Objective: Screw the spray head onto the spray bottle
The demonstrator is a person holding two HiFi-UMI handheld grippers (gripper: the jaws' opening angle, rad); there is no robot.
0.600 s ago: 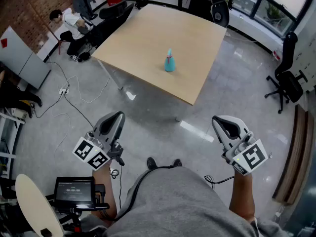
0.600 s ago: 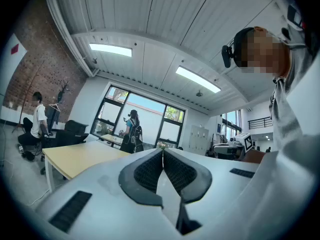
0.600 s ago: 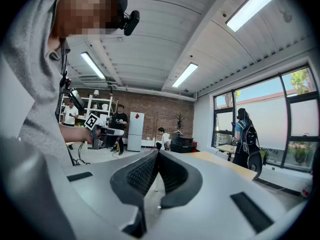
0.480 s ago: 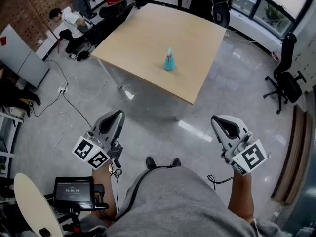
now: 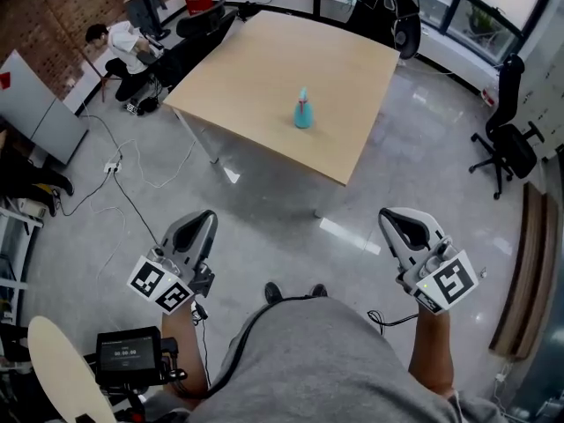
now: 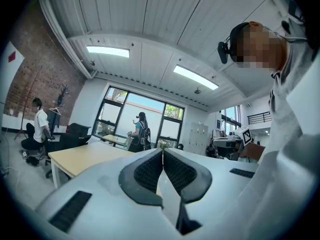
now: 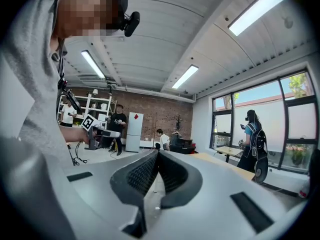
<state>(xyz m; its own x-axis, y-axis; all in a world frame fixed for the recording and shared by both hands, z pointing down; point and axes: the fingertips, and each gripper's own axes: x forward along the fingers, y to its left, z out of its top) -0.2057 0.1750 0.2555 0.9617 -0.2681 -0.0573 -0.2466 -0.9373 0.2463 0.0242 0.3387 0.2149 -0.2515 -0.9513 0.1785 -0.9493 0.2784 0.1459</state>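
My left gripper (image 5: 201,219) has sunk lower and drifted a little left since a moment ago, while my right gripper (image 5: 398,220) has kept its place. Both pairs of fingers are pressed together with nothing between them. The teal spray bottle (image 5: 302,113) stands upright on the desk (image 5: 256,60), back from the near edge and well apart from both grippers. Bare grey floor (image 5: 282,210) lies open between me and that edge. Cables (image 5: 132,188) trail at the left, and an office chair (image 5: 511,144) stands off to the right.
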